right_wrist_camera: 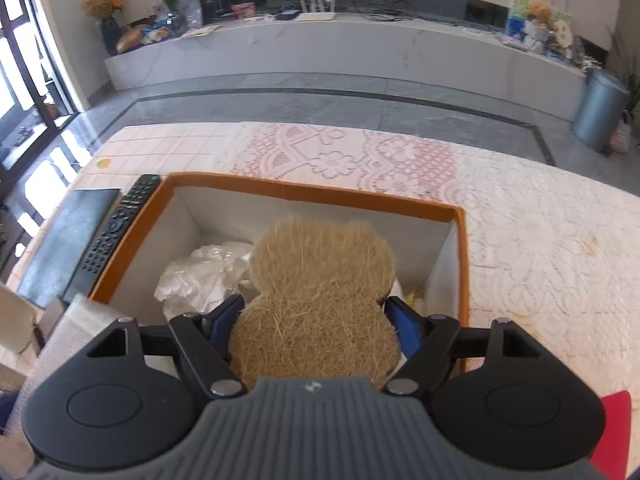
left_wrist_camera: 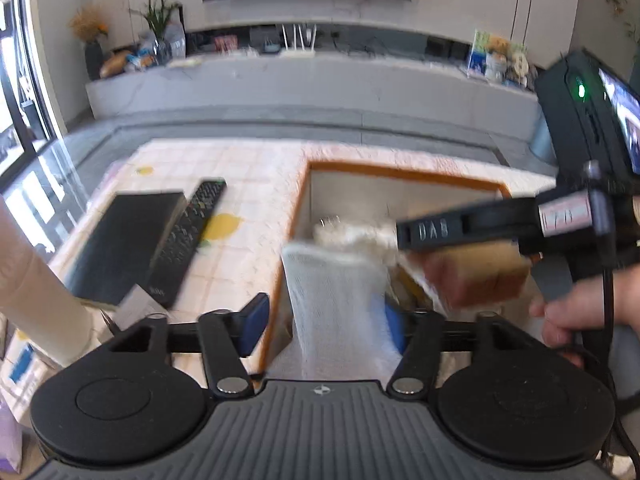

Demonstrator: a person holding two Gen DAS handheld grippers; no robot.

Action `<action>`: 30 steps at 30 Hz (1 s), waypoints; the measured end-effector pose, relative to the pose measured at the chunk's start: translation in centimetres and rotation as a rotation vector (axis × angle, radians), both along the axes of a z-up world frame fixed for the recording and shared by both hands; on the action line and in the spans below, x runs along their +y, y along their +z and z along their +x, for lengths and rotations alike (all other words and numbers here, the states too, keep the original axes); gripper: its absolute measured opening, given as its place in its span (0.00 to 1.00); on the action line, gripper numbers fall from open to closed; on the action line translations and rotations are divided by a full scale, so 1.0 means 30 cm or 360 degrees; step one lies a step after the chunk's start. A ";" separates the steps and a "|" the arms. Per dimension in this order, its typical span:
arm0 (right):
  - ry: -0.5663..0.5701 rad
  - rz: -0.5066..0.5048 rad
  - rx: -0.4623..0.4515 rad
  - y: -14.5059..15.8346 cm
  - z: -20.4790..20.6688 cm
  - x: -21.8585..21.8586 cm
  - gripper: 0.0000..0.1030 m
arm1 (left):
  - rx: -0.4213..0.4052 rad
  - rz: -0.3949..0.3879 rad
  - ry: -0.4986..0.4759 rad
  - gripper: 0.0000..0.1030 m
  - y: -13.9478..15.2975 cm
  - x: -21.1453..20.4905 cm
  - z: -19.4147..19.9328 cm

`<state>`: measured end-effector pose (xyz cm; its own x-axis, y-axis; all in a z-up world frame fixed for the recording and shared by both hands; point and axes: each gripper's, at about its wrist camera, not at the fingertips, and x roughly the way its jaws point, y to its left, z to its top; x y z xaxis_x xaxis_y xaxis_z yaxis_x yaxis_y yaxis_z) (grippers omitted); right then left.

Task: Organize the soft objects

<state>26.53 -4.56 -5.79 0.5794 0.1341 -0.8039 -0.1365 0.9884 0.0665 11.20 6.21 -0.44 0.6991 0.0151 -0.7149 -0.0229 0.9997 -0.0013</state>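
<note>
Black handheld grippers with blue finger pads

Each of the 2 grippers, left gripper [left_wrist_camera: 326, 320] and right gripper [right_wrist_camera: 316, 320], has a ribbed grey body, 2 round black discs, silver pivot screws; "DAB" lettering and a black cable show on the right one.

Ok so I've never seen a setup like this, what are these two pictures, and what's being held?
No robot here: a person carries a two-finger tool in each hand, each with a wide-angle camera looking along its fingers. One picture comes from the left tool, the other from the right tool. On the lace tablecloth sit an orange-rimmed white box, a black remote control and a flat black case. The left tool is open, with a white mesh cloth between its fingers over the box. The right tool holds a tan figure-eight fibre pad above it.
</note>
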 end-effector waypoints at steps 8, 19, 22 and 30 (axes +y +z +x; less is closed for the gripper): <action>-0.0004 0.0017 -0.0119 0.109 -0.049 -0.011 0.97 | -0.0036 -0.0015 0.0036 0.87 0.064 0.006 -0.029; -0.0036 0.0070 -0.0333 0.274 -0.261 -0.110 0.97 | -0.0214 -0.0128 -0.0134 0.87 0.190 -0.048 -0.166; -0.0107 0.0072 -0.0465 0.291 -0.374 -0.154 0.97 | -0.0308 -0.0095 -0.0177 0.88 0.237 -0.082 -0.230; -0.0355 0.0048 -0.0664 0.273 -0.638 -0.283 0.98 | -0.0535 0.0047 -0.0254 0.90 0.249 -0.176 -0.351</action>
